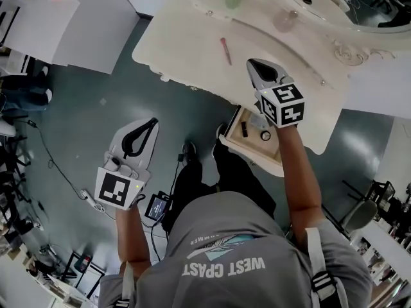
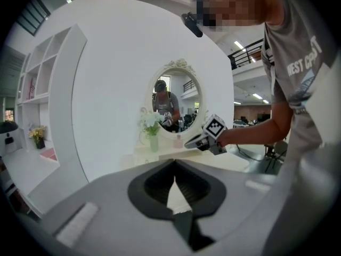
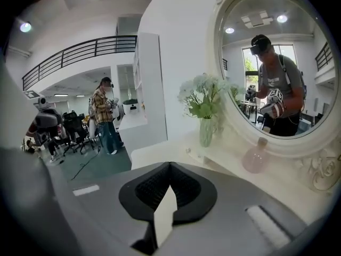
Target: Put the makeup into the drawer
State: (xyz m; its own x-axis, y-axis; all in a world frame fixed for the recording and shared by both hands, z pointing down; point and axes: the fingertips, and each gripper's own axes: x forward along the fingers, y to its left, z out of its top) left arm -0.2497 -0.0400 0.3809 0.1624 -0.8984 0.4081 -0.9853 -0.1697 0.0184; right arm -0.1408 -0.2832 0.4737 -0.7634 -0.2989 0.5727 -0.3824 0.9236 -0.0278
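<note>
A thin pink makeup pencil (image 1: 226, 51) lies on the cream dressing table (image 1: 186, 37). Below the table's front edge a drawer (image 1: 235, 138) stands pulled out; inside it are a dark stick (image 1: 244, 129) and a small round item (image 1: 265, 135). My right gripper (image 1: 252, 62) hovers over the table's front part, right of the pencil and above the drawer, jaws shut and empty (image 3: 170, 165). My left gripper (image 1: 154, 120) hangs over the floor left of the table, its jaw tips meeting (image 2: 173, 161) with nothing between them. In the left gripper view the right gripper (image 2: 204, 138) shows before the mirror.
A vase of flowers (image 3: 205, 131), a pink bottle (image 3: 256, 157) and an oval mirror (image 3: 266, 79) stand at the table's back. A white shelf unit (image 1: 38, 18) is at the far left. Cables (image 1: 64, 172) run over the floor. A person (image 3: 104, 113) stands in the background.
</note>
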